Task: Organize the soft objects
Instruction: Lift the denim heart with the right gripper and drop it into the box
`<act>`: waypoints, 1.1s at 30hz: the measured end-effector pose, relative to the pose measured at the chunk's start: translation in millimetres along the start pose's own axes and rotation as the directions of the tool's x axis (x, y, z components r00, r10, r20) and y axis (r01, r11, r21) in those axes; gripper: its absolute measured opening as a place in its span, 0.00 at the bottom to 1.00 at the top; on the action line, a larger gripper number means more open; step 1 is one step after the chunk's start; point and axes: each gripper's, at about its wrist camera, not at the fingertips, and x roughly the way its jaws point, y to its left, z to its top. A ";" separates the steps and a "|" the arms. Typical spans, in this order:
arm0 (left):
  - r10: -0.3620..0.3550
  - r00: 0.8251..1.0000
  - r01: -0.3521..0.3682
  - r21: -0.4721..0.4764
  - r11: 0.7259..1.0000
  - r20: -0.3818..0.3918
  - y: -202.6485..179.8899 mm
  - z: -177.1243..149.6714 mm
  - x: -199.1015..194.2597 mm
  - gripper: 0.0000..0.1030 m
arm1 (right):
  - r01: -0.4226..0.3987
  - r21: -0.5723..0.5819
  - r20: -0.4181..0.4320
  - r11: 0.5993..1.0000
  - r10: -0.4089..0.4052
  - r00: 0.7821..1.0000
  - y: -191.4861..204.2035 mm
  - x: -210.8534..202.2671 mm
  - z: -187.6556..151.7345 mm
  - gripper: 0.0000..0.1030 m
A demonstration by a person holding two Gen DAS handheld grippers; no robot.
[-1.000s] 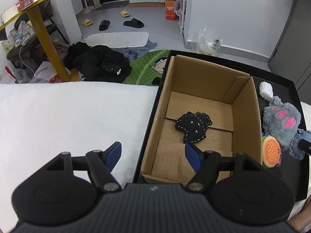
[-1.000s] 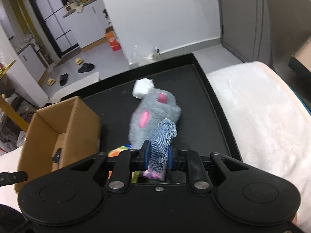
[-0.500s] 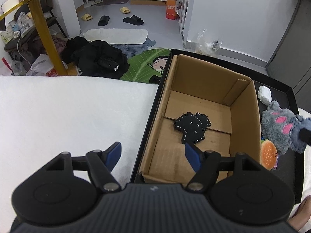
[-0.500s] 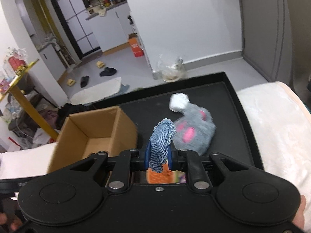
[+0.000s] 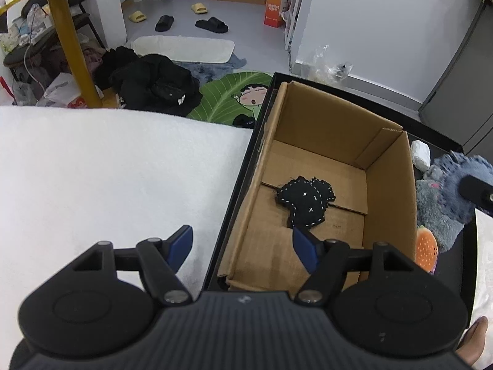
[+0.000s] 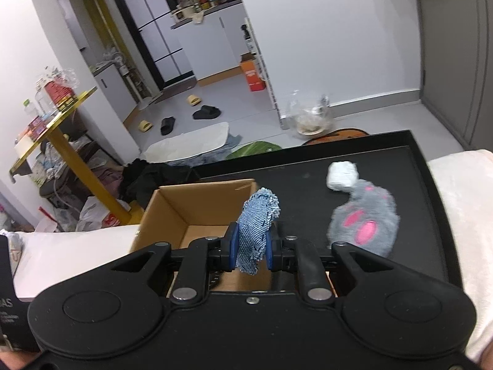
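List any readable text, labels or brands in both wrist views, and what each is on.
"AS": white letters, cut off by the frame edge, on a black object at the left edge of the right wrist view; smaller lines below it are too blurred to read.
Orange carton on the floor: white print, too small to read.
Red boxes on the yellow table: print too blurred to read.
Nothing readable on the cardboard box.

A frayed blue denim patch (image 6: 257, 231) stood upright, pinched between the pads of the right tongs (image 6: 251, 251), above the near end of an open brown cardboard box (image 5: 391, 203). A black fabric piece with white stitching (image 5: 305, 202) lay flat on the box floor, just ahead of the left tongs (image 5: 243, 246). To the right of the right tongs, a grey plush paw with pink pads (image 6: 363, 223) lay beside a small white soft lump (image 6: 342, 175). An orange burger-shaped plush (image 5: 426, 251) sat beside the box.
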 end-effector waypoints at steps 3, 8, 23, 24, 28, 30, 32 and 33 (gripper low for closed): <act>-0.012 1.000 0.012 -0.004 1.000 -0.012 2.6 0.9 4.9 0.65 | -0.026 -0.011 -0.015 1.000 0.026 1.000 11.0 4.9 -0.7 0.17; -0.032 0.999 0.032 0.001 0.999 -0.013 3.8 0.7 8.2 0.57 | -0.043 -0.035 -0.053 0.998 0.041 0.998 28.8 22.9 -1.8 0.17; -0.060 0.997 0.059 -0.017 0.998 -0.042 10.8 0.1 19.5 0.12 | -0.121 -0.079 -0.101 0.989 0.113 0.988 73.8 54.1 6.7 0.19; -0.063 0.997 0.062 -0.021 0.998 -0.042 13.4 0.5 20.1 0.12 | -0.131 -0.084 -0.101 0.988 0.122 0.987 77.2 55.4 8.1 0.20; -0.070 0.997 0.068 -0.030 0.997 -0.039 15.0 -1.3 19.8 0.12 | -0.159 -0.107 -0.107 0.981 0.148 0.983 88.2 60.8 13.1 0.27; -0.068 0.997 0.067 -0.032 0.997 -0.038 15.0 -1.2 19.6 0.12 | -0.153 -0.115 -0.105 0.982 0.141 0.984 86.8 59.4 12.4 0.30; -0.062 0.998 0.061 -0.036 0.997 -0.033 15.0 -1.5 18.9 0.12 | -0.149 -0.108 -0.107 0.983 0.138 0.985 81.2 56.1 9.1 0.34; -0.058 0.998 0.057 -0.035 0.998 -0.031 15.1 -2.3 18.1 0.12 | -0.147 -0.104 -0.108 0.984 0.136 0.985 77.8 54.5 7.1 0.35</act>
